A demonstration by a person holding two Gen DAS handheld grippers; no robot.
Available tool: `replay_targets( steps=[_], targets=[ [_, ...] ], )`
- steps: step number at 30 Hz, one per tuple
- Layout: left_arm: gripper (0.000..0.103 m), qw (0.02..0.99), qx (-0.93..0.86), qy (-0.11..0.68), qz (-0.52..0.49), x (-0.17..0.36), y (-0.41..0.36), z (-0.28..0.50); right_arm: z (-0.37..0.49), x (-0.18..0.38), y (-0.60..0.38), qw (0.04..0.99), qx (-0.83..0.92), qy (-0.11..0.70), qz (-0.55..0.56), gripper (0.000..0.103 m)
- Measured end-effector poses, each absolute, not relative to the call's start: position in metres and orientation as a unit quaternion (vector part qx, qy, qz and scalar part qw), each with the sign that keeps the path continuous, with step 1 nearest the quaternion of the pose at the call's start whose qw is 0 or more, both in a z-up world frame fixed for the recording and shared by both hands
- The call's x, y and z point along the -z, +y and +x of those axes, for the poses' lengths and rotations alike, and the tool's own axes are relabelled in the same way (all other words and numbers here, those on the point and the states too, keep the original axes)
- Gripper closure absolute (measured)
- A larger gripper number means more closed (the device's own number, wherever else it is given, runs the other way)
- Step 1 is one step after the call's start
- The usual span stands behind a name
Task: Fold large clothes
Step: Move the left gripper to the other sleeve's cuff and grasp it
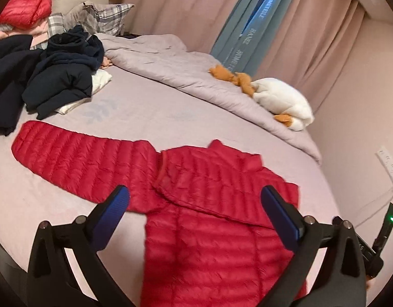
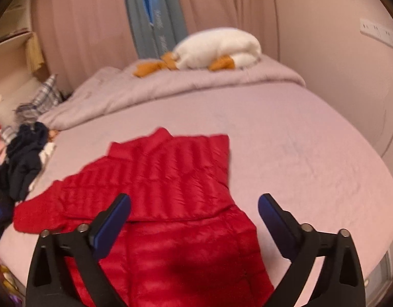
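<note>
Seeing red puffer jacket (image 1: 211,204) partly folded, one sleeve out, under both spread grippers: left gripper (image 1: 196,212), right gripper (image 2: 195,217).

White lettering is running lengthwise down the blue curtain panel (image 1: 243,32) in the left wrist view; the word "HOMETEXTILE" is repeating along the folds, though parts are cut off or blurred. In the right wrist view the same curtain (image 2: 155,25) is showing white lettering too smeared to read.

Both wrist views overlook red jacket (image 1: 209,204) (image 2: 170,192) closely.
</note>
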State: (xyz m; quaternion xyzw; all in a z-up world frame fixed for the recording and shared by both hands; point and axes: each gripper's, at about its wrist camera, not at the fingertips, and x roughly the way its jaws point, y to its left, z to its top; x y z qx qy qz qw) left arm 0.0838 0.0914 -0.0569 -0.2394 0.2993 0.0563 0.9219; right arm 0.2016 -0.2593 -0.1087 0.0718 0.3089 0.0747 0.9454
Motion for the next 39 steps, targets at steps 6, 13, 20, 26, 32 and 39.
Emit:
replay_targets(
  steps=[6,13,20,26,32,39],
  targets=[
    [0.0,0.917,-0.074,0.301,-0.249,0.069,0.091,0.064,0.175,0.1,-0.25,0.953,-0.099,0.281,0.062,0.001],
    [0.0,0.877,-0.059,0.36,-0.313,0.125,0.104,0.053,0.15,0.114,-0.239,0.952,-0.125,0.272,0.061,0.001],
    [0.001,0.858,-0.117,0.385,-0.32,0.155,0.131,0.042,0.142,0.145,-0.221,0.935,-0.153,0.317,0.034,0.001],
    [0.002,0.837,-0.184,0.331,-0.394,0.169,0.188,0.022,0.137,0.165,-0.221,0.922,-0.159,0.353,0.034,0.001],
    [0.005,0.818,-0.252,0.305,-0.417,0.174,0.239,0.019,0.128,0.176,-0.221,0.913,-0.152,0.38,0.008,0.001],
    [0.011,0.806,-0.302,0.273,-0.43,0.173,0.291,0.022,0.123,0.173,-0.225,0.904,-0.158,0.394,0.051,0.005]
  ],
)
